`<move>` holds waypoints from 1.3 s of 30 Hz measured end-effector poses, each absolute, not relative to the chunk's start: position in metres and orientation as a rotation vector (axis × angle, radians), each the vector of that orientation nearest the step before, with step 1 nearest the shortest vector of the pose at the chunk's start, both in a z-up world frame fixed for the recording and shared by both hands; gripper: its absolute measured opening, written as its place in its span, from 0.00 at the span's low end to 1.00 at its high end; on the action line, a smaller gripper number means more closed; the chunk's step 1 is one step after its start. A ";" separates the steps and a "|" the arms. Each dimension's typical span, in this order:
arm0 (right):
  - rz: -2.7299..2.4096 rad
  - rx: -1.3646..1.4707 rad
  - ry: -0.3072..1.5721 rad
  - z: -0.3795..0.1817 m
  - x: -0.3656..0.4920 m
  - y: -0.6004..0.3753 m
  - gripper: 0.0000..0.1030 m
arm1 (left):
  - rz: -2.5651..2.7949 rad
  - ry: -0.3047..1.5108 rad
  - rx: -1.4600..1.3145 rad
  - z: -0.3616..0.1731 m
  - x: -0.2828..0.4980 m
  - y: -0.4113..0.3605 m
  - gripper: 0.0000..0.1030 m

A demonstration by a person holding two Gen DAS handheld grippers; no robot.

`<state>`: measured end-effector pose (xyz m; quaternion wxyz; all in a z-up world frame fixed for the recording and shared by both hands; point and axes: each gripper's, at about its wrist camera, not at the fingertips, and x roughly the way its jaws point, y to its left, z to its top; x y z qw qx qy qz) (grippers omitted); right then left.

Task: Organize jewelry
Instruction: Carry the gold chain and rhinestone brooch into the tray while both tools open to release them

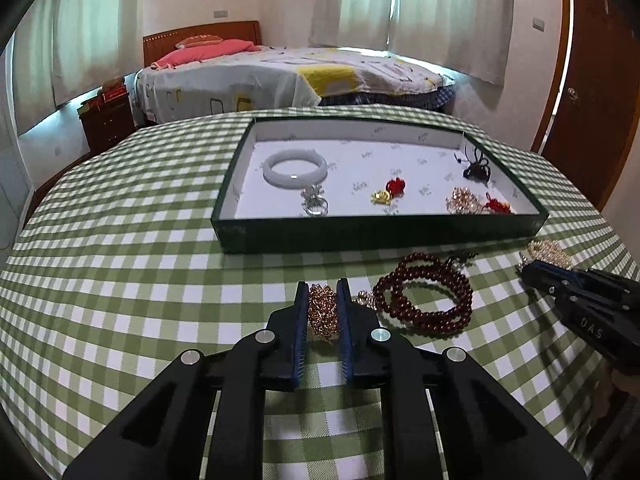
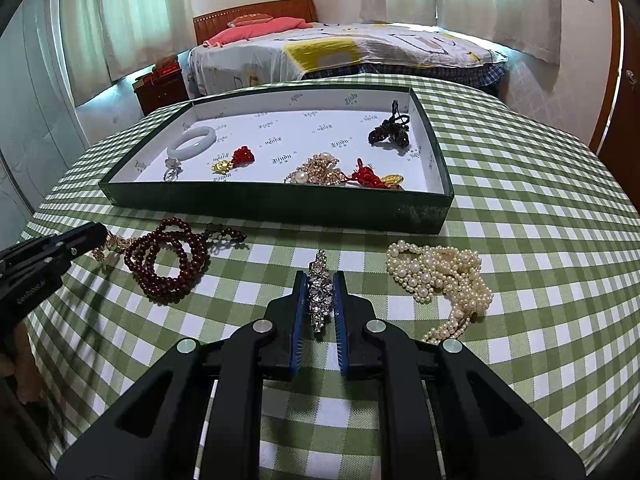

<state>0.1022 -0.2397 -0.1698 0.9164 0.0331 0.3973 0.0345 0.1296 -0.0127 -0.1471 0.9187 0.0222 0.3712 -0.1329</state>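
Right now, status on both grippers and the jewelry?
Left gripper shut on gold chain bracelet. Right gripper shut on rhinestone piece. Tray ahead, part filled. Bead strand, pearls still on the cloth.

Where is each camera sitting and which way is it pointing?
Left wrist: on the left gripper, facing the tray and bed beyond; the right gripper shows at right.
Right wrist: on the right gripper, facing likewise; left gripper at left.
Shared: tray, dark red bead strand, checked tablecloth.

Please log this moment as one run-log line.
left gripper: shut on gold bracelet | right gripper: shut on rhinestone piece | tray: partly filled
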 end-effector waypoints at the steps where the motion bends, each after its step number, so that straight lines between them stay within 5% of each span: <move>1: 0.072 0.068 0.815 -0.169 0.102 -0.239 0.13 | -0.270 0.758 0.042 -0.145 0.129 -0.012 0.14; 39: 0.115 0.076 0.661 -0.098 0.091 -0.231 0.13 | -0.283 0.560 -0.014 -0.061 0.124 -0.009 0.14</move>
